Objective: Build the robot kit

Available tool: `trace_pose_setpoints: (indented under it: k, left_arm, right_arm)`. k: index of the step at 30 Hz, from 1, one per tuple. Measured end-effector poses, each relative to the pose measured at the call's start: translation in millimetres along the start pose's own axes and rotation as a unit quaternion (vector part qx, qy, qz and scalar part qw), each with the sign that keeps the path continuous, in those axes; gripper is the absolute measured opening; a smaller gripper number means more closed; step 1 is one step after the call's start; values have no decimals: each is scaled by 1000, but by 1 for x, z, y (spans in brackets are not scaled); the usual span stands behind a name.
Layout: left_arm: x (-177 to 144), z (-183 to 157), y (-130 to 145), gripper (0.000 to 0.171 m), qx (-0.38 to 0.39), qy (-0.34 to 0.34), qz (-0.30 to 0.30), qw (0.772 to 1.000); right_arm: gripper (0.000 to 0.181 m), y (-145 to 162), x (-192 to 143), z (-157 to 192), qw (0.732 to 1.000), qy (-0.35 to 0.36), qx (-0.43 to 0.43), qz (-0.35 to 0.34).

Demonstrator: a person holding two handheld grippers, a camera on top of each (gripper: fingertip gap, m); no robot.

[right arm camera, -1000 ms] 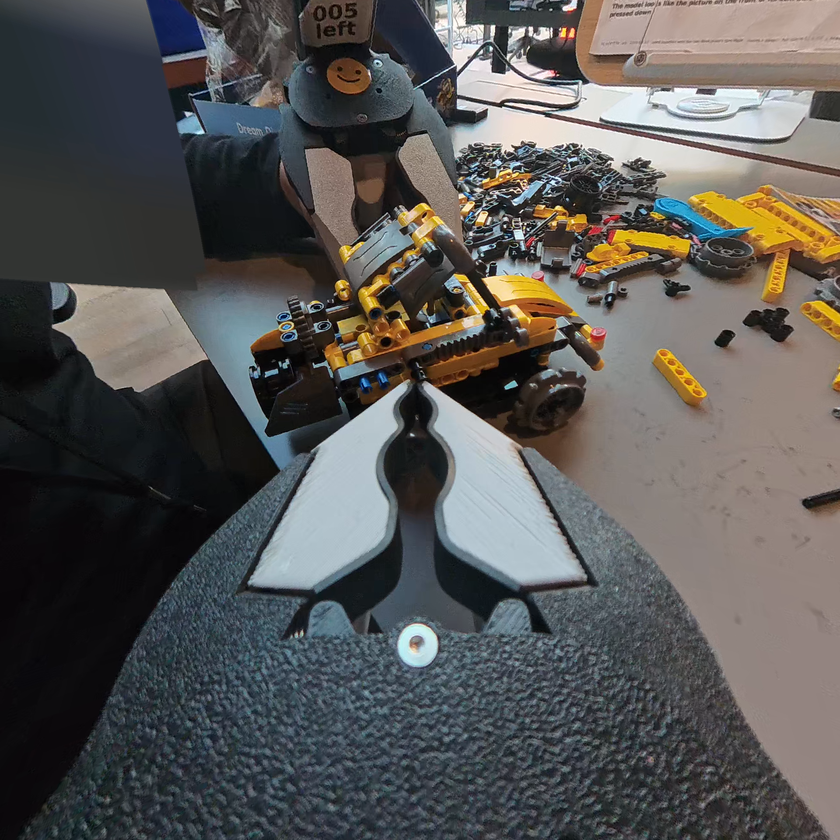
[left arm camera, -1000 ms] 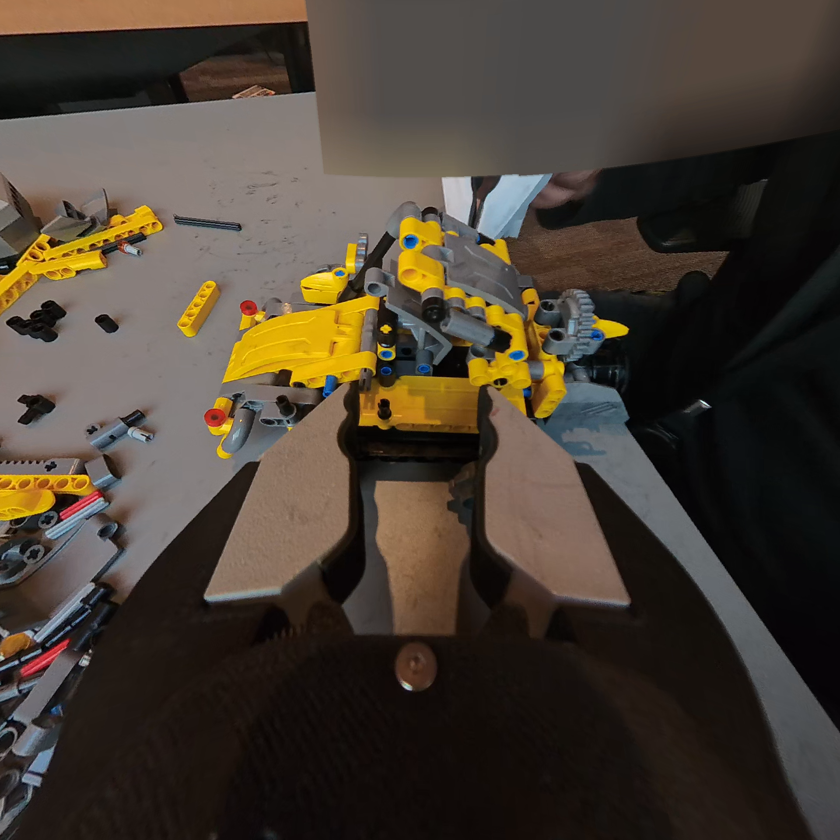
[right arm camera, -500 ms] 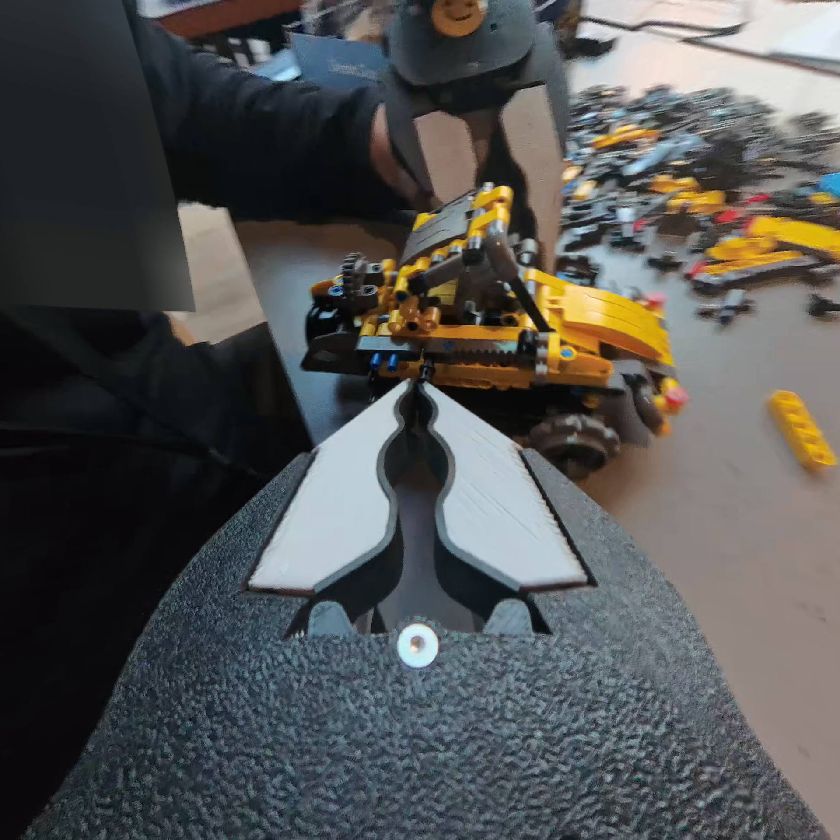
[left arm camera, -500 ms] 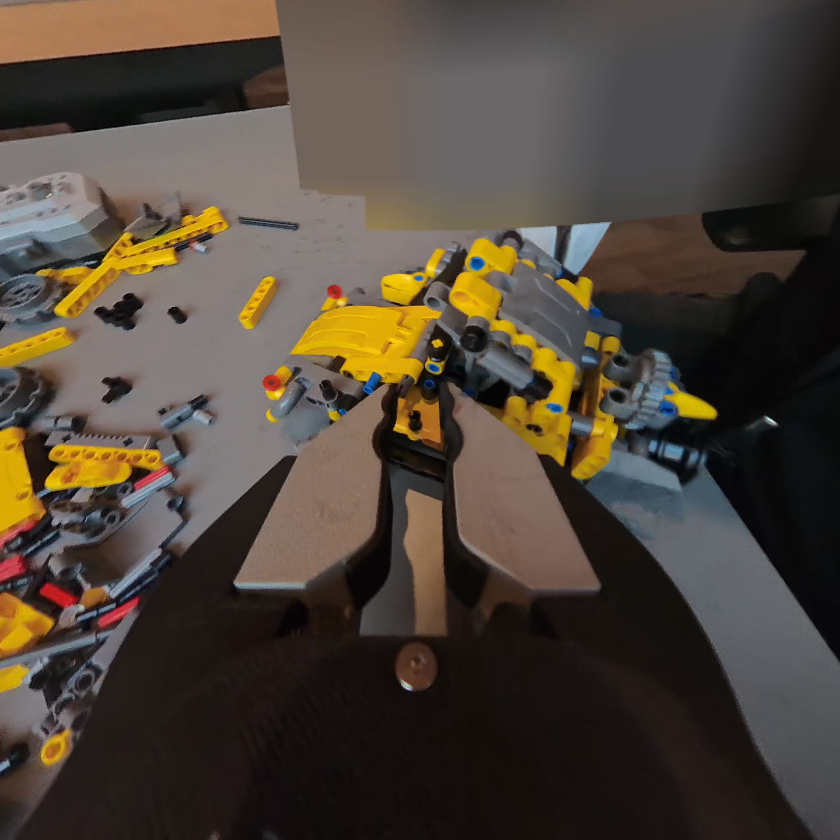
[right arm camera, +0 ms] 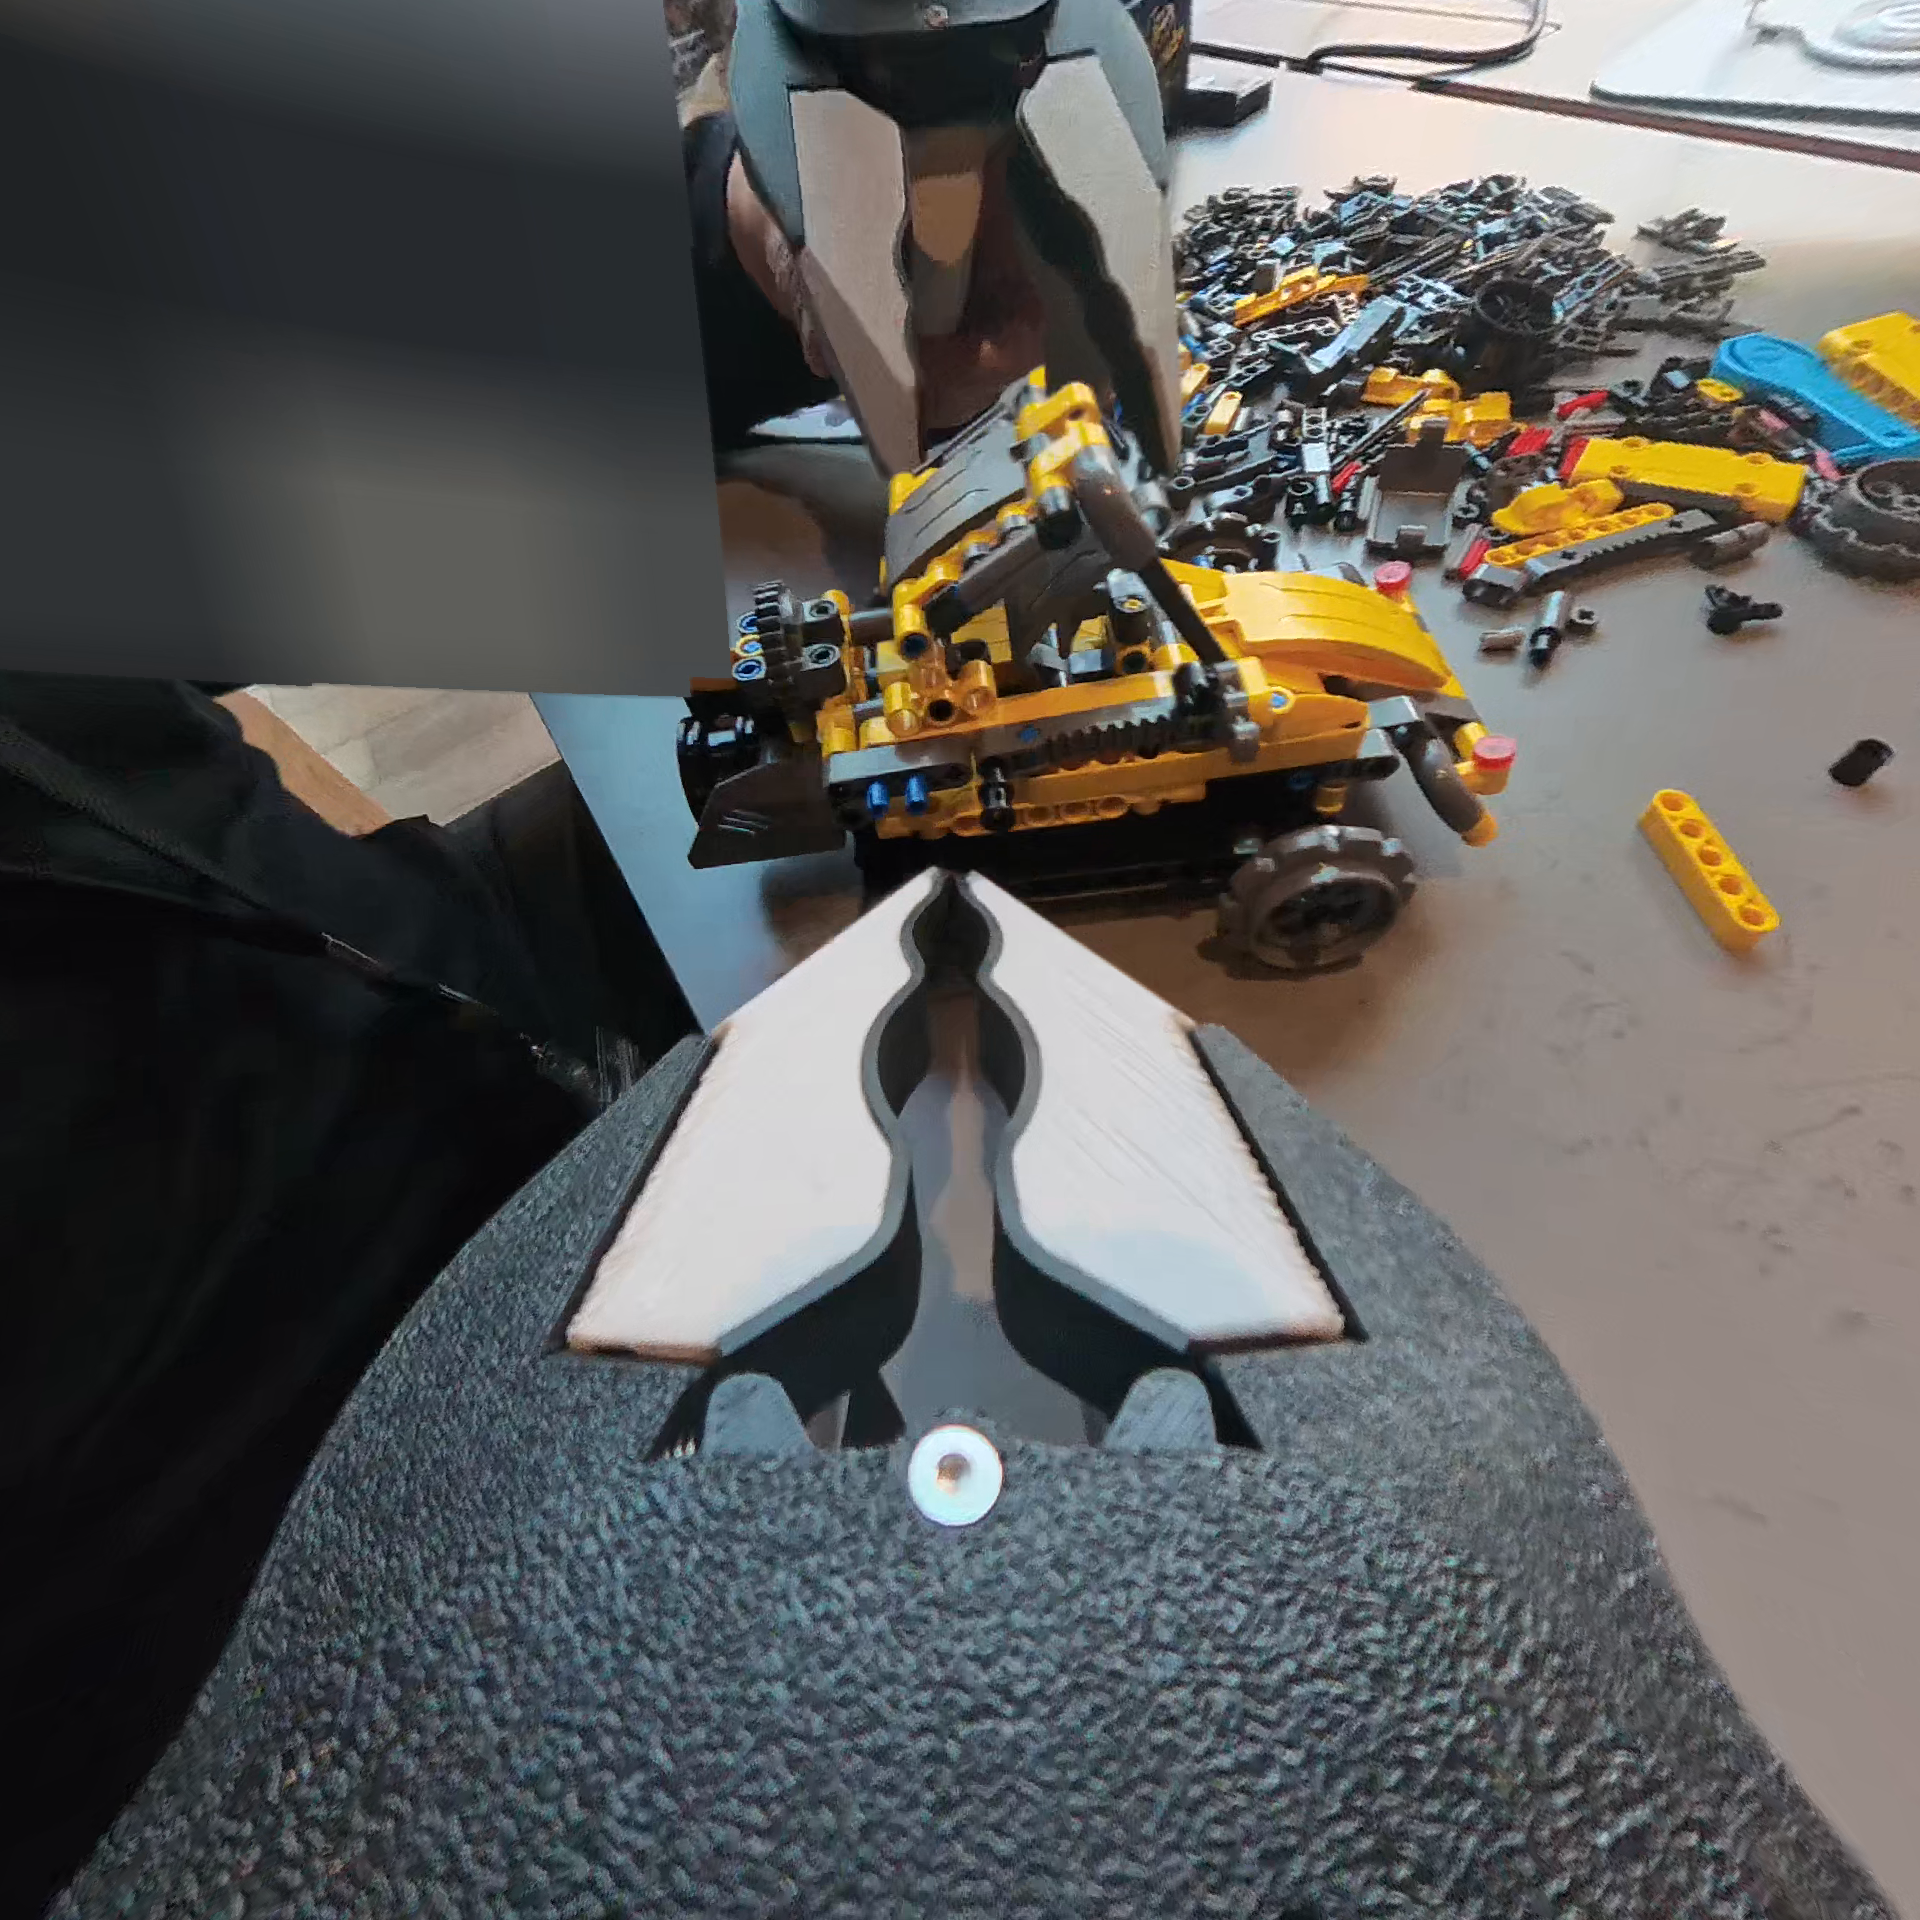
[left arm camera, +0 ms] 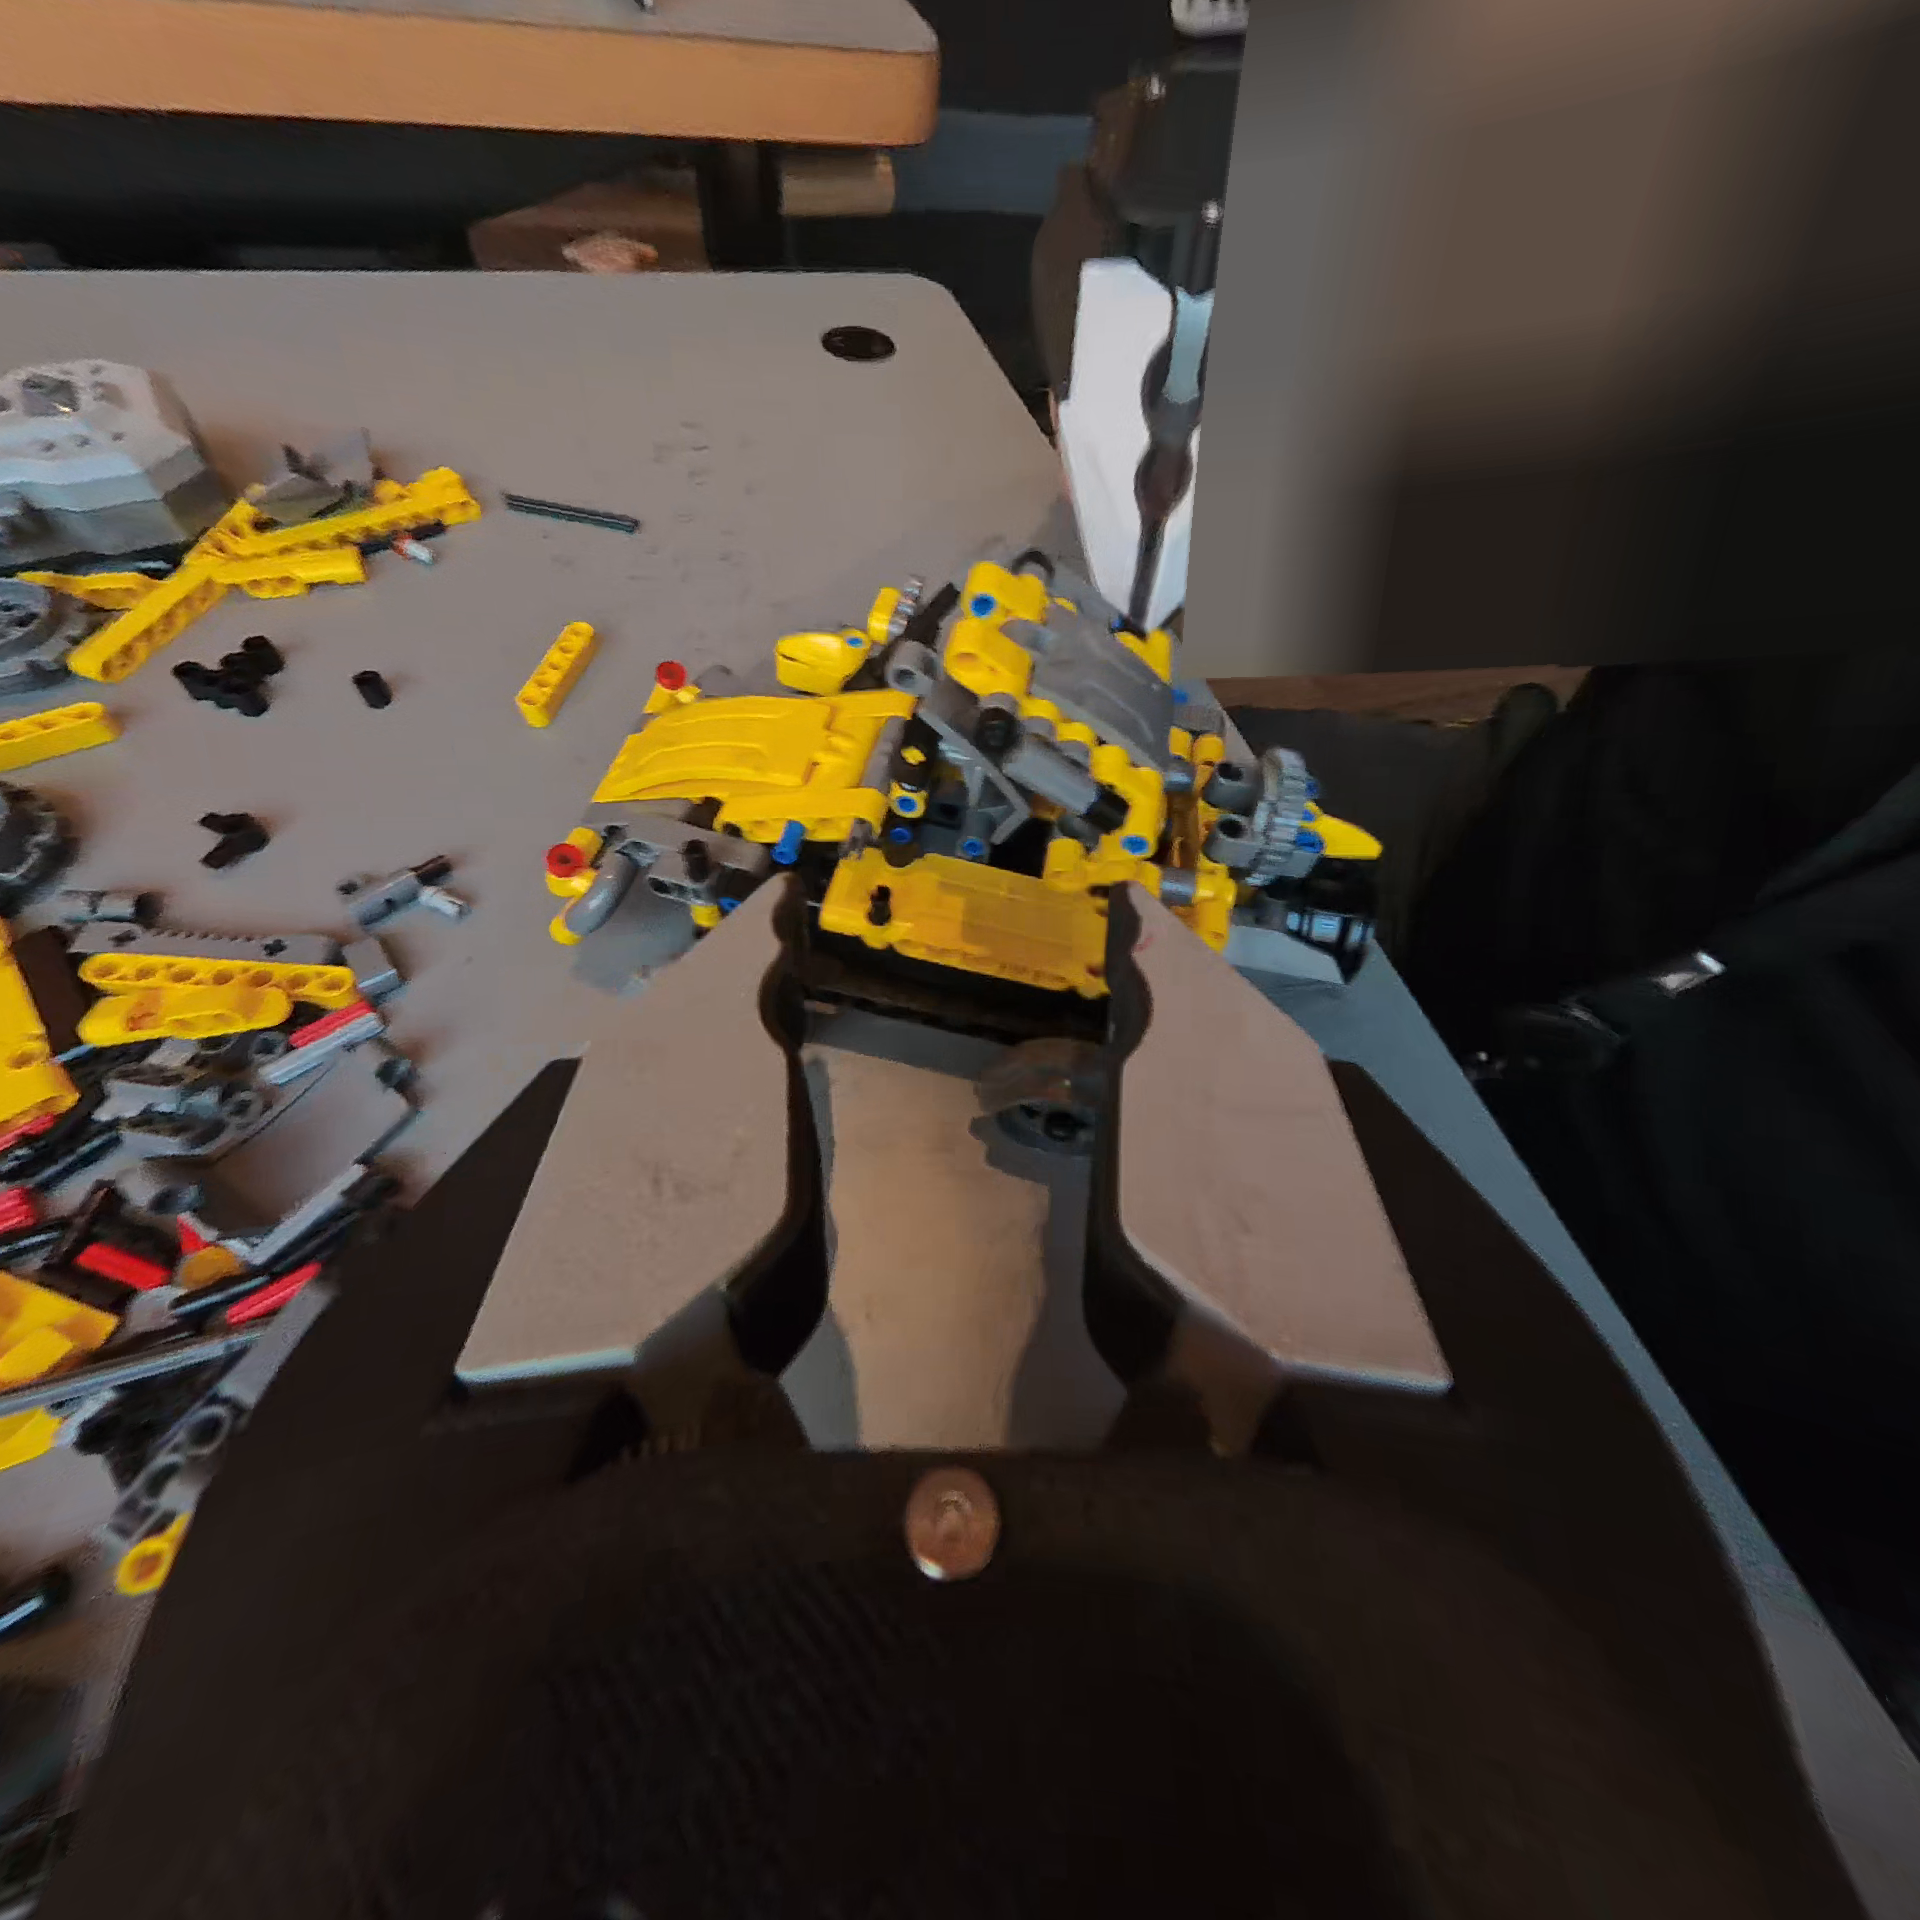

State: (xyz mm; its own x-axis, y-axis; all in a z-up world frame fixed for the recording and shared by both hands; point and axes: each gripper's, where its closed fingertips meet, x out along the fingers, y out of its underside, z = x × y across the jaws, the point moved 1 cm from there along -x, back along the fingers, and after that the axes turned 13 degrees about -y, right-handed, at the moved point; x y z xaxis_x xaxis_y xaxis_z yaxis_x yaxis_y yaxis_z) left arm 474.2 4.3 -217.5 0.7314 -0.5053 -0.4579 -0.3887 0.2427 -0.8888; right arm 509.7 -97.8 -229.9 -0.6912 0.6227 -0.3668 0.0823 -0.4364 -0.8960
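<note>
A yellow, grey and black brick-built car model (left arm camera: pixel 987 790) stands near the table's edge; it also shows in the right wrist view (right arm camera: pixel 1091 717). My left gripper (left arm camera: pixel 954 914) is open. Its fingertips (left arm camera: pixel 779 914) stand on either side of the model's yellow side panel, close to it or touching. A loose grey wheel (left arm camera: pixel 1039 1101) lies between its fingers. In the right wrist view the left gripper (right arm camera: pixel 997 416) comes down over the model's grey roof. My right gripper (right arm camera: pixel 948 883) is shut and empty, its tip just short of the model's lower side. It also shows behind the model (left arm camera: pixel 1132 499).
Loose yellow, black, grey and red parts lie in a heap (right arm camera: pixel 1455 312) beyond the model and to the left (left arm camera: pixel 187 1039). A yellow beam (right arm camera: pixel 1709 883) and a black axle (left arm camera: pixel 569 514) lie apart. A person in dark clothing (right arm camera: pixel 260 1039) is at the table's edge (left arm camera: pixel 1455 1091). The grippers' ends are close to 10 cm from one another. The yellow beam (right arm camera: pixel 1709 883) is about 15 cm from both grippers' fingertips. The left camera catches it too, in the left wrist view (left arm camera: pixel 576 657).
The left gripper's fingers, narrow half a second ago, have spread wide again around the model's side. The right gripper stayed shut and sits slightly back from the model.
</note>
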Motion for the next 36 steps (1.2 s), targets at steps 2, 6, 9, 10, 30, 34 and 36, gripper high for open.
trace_pose_setpoints:
  k: [2, 6, 9, 10, 30, 34, 36]
  left_arm:
    - [6, -11, 15, 57, 34, 0, 49, 998]
    - [15, -25, 34, 58, 81, -5, 89, 993]
    - [17, -28, 32, 50, 86, -11, 83, 993]
    - [17, -26, 32, 51, 91, -15, 82, 992]
    - [-14, -34, 18, 50, -63, -67, 83, 992]
    - [6, -37, 32, 55, 12, -124, 153, 980]
    - [16, -38, 37, 57, 48, -140, 169, 974]
  right_arm:
    - [3, -2, 5, 0, 1000, 10, -3, 11]
    - [3, -1, 13, -3, 999, 20, -3, 36]
    - [0, 6, 18, -9, 997, 32, -11, 66]
    - [0, 7, 18, -10, 997, 36, -15, 72]
    - [5, 2, 11, -24, 995, -23, -51, 81]
    - [9, -2, 3, -14, 996, -49, -56, 48]
    - [7, -7, -1, -16, 997, -42, -56, 27]
